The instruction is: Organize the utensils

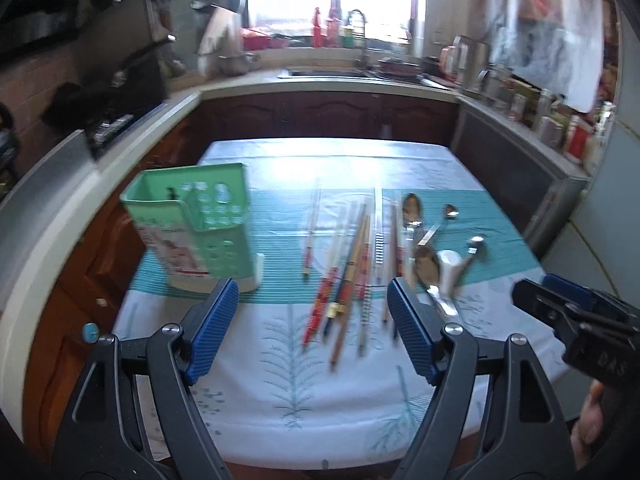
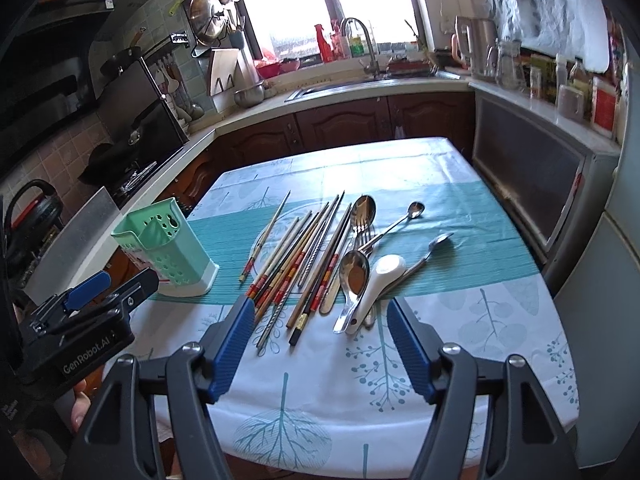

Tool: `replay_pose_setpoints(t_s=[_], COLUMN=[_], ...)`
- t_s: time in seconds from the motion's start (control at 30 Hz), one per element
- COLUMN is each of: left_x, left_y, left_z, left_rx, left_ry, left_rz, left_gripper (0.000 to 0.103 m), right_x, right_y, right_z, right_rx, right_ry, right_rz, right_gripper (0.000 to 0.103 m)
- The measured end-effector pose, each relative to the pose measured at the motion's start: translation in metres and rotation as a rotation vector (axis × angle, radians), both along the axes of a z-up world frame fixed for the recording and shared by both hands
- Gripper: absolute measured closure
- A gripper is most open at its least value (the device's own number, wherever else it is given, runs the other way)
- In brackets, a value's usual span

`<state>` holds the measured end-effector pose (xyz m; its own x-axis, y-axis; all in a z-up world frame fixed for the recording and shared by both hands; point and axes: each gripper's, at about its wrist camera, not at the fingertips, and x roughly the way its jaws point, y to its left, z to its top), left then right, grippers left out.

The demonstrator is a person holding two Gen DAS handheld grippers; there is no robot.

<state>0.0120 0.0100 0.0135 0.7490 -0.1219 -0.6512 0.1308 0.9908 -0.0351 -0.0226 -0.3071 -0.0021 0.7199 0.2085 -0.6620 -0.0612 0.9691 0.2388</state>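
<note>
Both grippers hover over the near edge of the table [image 2: 460, 168], nothing in either one. The left gripper [image 1: 314, 300] has its blue pads spread wide, empty. The right gripper [image 2: 320, 322] also stands apart, its pads just short of the utensils. The chopsticks [image 2: 304, 256] lie fanned out at the middle, spoons [image 2: 354, 270] and a white ceramic spoon [image 2: 378, 280] touching just right of them. The green utensil holder [image 2: 166, 244] stands upright at the left, well apart from the pile.
</note>
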Motion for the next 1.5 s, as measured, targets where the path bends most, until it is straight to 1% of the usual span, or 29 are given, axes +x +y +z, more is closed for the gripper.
replay_pose_setpoints(t_s=[0.17, 0.23, 0.3, 0.4, 0.47, 0.53, 0.6, 0.67, 0.77, 0.83, 0.9, 1.0, 1.13, 1.27, 1.37, 1.5], left_x=[0.015, 0.023, 0.032, 0.05, 0.062, 0.074, 0.088, 0.098, 0.112, 0.119, 0.126, 0.136, 0.146, 0.158, 0.166, 0.179], left_y=[-0.007, -0.01, -0.012, -0.016, -0.018, -0.022, -0.029, -0.036, -0.051, -0.064, -0.078, -0.102, -0.124, -0.136, -0.142, -0.15], left_z=[0.001, 0.0, -0.001, -0.007, -0.012, -0.019, -0.026, -0.033, -0.041, -0.045, -0.05, -0.06, -0.076, -0.094, -0.104, -0.113], left_rx=[0.024, 0.028, 0.025, 0.023, 0.013, 0.003, 0.001, -0.004, -0.005, 0.003, 0.005, 0.009, 0.014, 0.018, 0.011, 0.007], left_ry=[0.018, 0.025, 0.035, 0.062, 0.089, 0.119, 0.148, 0.174, 0.195, 0.204, 0.218, 0.242, 0.292, 0.348, 0.393, 0.426], left_rz=[-0.028, -0.041, -0.063, -0.09, -0.102, -0.123, -0.144, -0.162, -0.204, -0.225, -0.248, -0.284, -0.309, -0.317, -0.331, -0.357], left_gripper=[0.028, 0.028, 0.028, 0.028, 0.03, 0.037, 0.04, 0.043, 0.046, 0.052, 0.056, 0.058, 0.068, 0.071, 0.071, 0.071], right_x=[0.008, 0.015, 0.023, 0.037, 0.049, 0.062, 0.075, 0.087, 0.103, 0.111, 0.117, 0.127, 0.14, 0.151, 0.162, 0.173], right_y=[-0.012, -0.019, -0.024, -0.028, -0.03, -0.032, -0.034, -0.037, -0.041, -0.044, -0.047, -0.057, -0.079, -0.105, -0.12, -0.129], right_z=[0.001, 0.003, 0.004, 0.005, 0.003, -0.001, -0.009, -0.018, -0.029, -0.035, -0.039, -0.045, -0.054, -0.07, -0.08, -0.09], right_rx=[0.059, 0.088, 0.1, 0.086, 0.09, 0.097, 0.118, 0.133, 0.148, 0.154, 0.163, 0.168, 0.179, 0.212, 0.214, 0.211], right_ry=[0.044, 0.076, 0.102, 0.13, 0.155, 0.19, 0.233, 0.275, 0.325, 0.343, 0.363, 0.391, 0.425, 0.471, 0.502, 0.538], right_rz=[0.015, 0.026, 0.035, 0.041, 0.045, 0.054, 0.062, 0.06, 0.047, 0.04, 0.033, 0.011, -0.051, -0.123, -0.17, -0.202], right_gripper=[0.04, 0.041, 0.048, 0.051, 0.055, 0.058, 0.064, 0.067, 0.068, 0.068, 0.068, 0.068, 0.068, 0.068, 0.068, 0.068])
